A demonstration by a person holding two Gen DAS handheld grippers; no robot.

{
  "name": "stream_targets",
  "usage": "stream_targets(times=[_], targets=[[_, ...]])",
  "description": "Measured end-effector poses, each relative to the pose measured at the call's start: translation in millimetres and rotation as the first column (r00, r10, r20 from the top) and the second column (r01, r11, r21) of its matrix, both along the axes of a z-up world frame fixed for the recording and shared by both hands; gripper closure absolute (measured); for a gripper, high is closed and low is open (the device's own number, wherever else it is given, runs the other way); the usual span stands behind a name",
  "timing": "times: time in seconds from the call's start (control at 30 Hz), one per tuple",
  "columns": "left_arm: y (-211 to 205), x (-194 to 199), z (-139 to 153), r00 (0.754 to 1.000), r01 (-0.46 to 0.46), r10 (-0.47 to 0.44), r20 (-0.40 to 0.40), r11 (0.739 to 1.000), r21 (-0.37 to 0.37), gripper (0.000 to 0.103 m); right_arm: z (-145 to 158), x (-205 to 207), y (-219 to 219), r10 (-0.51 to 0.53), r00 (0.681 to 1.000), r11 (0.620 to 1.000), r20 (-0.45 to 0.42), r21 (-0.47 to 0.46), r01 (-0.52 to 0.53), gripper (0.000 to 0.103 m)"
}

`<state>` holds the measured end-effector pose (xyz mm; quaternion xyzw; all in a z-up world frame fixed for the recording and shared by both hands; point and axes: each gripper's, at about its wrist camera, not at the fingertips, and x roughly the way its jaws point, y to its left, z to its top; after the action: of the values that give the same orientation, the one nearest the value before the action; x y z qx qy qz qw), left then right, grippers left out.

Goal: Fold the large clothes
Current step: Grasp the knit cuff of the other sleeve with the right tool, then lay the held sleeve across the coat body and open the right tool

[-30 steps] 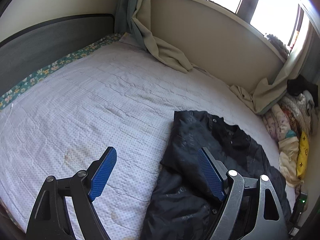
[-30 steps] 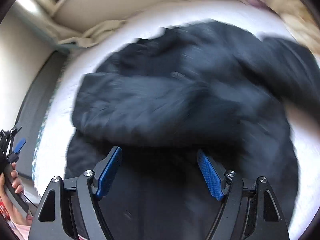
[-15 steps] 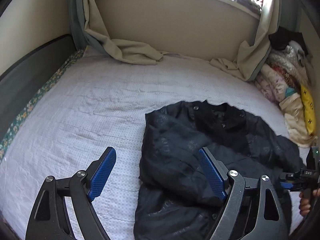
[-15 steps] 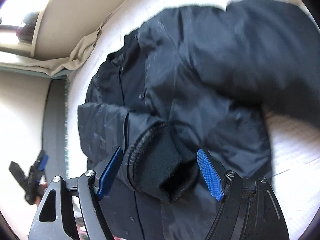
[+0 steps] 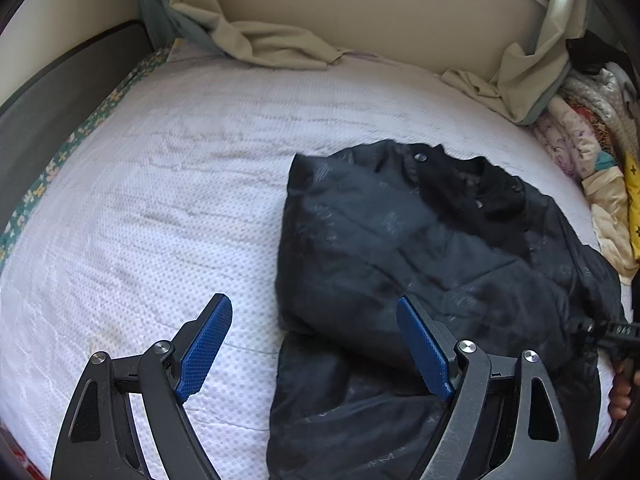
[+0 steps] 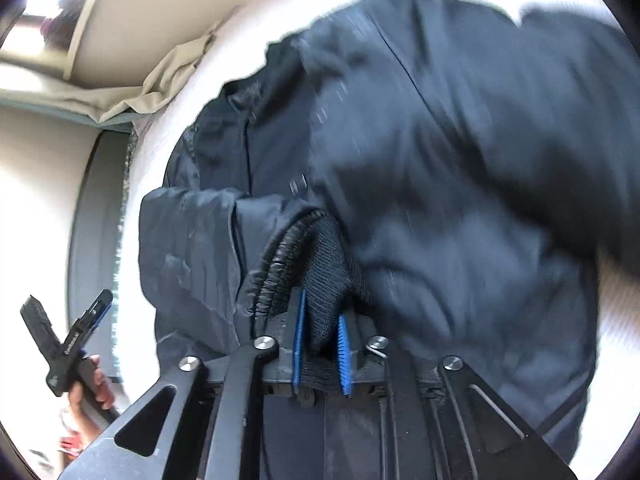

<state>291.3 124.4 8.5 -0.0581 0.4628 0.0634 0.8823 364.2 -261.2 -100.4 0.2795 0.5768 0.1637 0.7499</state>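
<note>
The black padded jacket lies crumpled on the white dotted bedcover. My right tongs pinch its ribbed knit cuff; my left tongs hover spread over its edge.

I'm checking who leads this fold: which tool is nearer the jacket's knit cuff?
Right. The right tool is shut on the knit cuff. The left tool hangs open off the black jacket, at its left edge.
</note>
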Motion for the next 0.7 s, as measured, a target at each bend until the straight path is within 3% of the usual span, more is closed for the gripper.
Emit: stream_targets(times=[0.2, 0.37, 0.7], targets=[[17, -1, -6, 0.998, -0.059, 0.059, -0.021, 0.998, -0.01, 0.016, 22, 20, 21, 0.039, 0.992, 0.992, 0.123, -0.128, -0.023, 0.095], [12, 0, -14, 0.999, -0.027, 0.027, -0.027, 1.0, -0.002, 0.016, 33, 26, 31, 0.076, 0.977, 0.984, 0.2, -0.171, -0.042, 0.095], [-5, 17, -45, 0.997, 0.035, -0.033, -0.067, 0.999, 0.033, 0.016, 11, 41, 19, 0.021, 0.979, 0.95, 0.201, -0.308, 0.042, 0.095]])
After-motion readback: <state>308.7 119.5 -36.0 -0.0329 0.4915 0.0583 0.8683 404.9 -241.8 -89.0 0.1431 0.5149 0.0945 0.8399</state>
